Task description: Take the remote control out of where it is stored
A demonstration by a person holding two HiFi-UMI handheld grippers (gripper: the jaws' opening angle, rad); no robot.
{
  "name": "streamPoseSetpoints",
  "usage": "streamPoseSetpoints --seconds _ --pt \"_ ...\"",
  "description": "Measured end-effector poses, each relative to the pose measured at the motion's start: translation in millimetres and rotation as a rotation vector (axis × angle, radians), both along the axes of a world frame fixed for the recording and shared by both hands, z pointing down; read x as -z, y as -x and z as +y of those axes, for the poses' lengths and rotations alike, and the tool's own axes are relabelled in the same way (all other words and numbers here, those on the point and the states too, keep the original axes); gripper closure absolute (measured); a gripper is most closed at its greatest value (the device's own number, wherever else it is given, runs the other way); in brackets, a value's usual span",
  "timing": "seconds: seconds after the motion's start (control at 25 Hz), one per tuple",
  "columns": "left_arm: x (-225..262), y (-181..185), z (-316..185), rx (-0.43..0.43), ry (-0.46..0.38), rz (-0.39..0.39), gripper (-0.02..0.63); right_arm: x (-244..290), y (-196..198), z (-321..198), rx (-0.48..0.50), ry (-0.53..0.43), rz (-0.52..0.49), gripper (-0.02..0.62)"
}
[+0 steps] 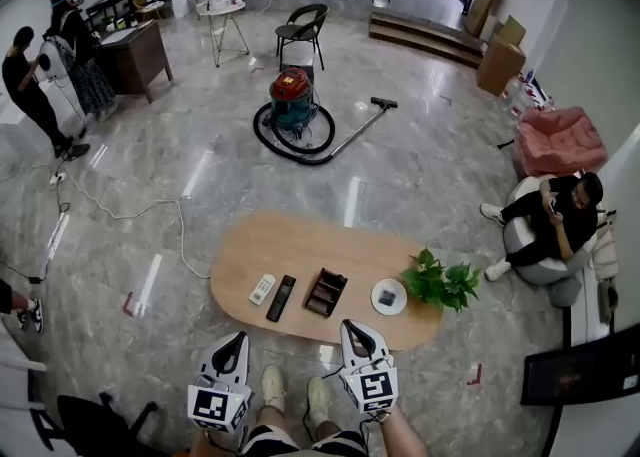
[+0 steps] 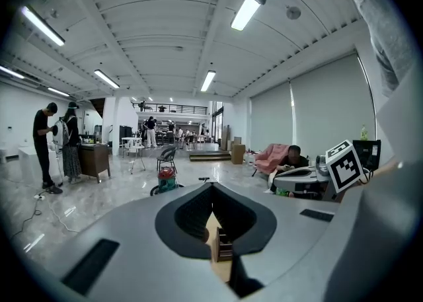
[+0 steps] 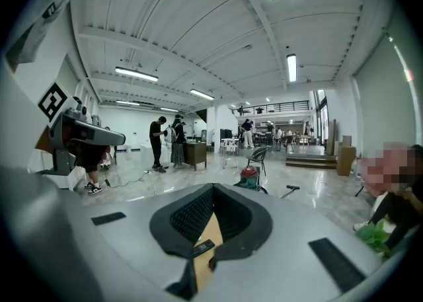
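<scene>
Standing people (image 1: 28, 85): 2 or 3 at the far left of the hall, beside a dark desk, well apart from the worktop.
Left gripper (image 1: 236, 338): low at the near edge of the worktop, left of the person's shoes. Its jaws are closed tip to tip and hold nothing.
Worktop (image 1: 240, 245): oval, light wood, standing on a glossy grey floor.
White remote control (image 1: 262, 289): flat on the worktop, the leftmost of the row and outside the box.
Black remote control (image 1: 281, 298): flat on the worktop just beside the white one. It lies lengthwise away from the person, near the box's left side but not in it. The right gripper view also shows it, low in the gap beneath the closed tips.
Vacuum cleaner (image 1: 293, 100): red and teal, on the floor beyond the worktop, with its hose looped round it.
Storage box (image 1: 326, 292): dark brown, open-topped, with divided compartments, at the middle of the worktop. What it contains cannot be made out.
Right gripper (image 1: 352, 326): at the near edge, right of the shoes. Its jaws are closed together and grip nothing.
Round white dish (image 1: 389, 296): on the worktop, right of the box.
Plant (image 1: 440, 282): green and leafy, at the right end of the worktop.
Seated person (image 1: 555, 215): on a pale seat at the far right.
</scene>
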State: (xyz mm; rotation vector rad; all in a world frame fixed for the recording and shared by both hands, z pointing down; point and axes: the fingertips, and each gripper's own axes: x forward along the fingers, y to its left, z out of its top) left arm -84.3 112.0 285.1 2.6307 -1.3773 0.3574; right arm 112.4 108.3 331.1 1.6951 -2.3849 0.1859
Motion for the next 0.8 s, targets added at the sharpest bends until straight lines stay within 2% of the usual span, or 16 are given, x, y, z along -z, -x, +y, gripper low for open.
streamPoseSetpoints --seconds 0.4,0.8 --pt "-47 -18 -34 -0.057 0.055 0.004 0.6 -53 -21 -24 -0.096 0.061 -0.007 0.588" --pt "-92 -35 -58 -0.096 0.093 0.008 0.601 -108 -37 -41 -0.116 0.139 -0.003 0.588"
